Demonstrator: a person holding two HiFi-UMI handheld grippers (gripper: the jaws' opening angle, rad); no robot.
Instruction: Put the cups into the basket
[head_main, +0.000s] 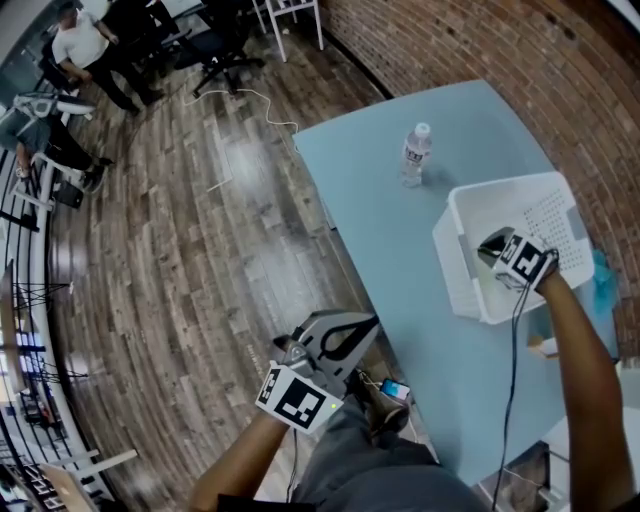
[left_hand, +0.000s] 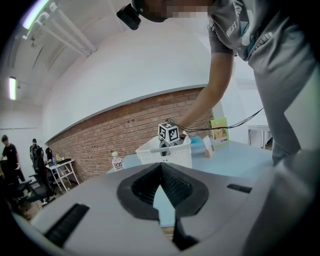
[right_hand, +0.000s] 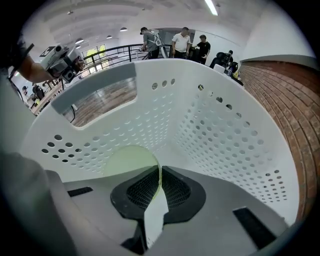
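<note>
Pinching the rim of a pale green cup (right_hand: 125, 160) between its fingers, our right gripper (head_main: 495, 250) hangs inside the white basket (head_main: 470, 195) at frame right; our left gripper (head_main: 345, 330), lower centre, shows fingers together, empty.

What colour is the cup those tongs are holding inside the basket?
Pale yellow-green; the right gripper view shows the cup best.
</note>
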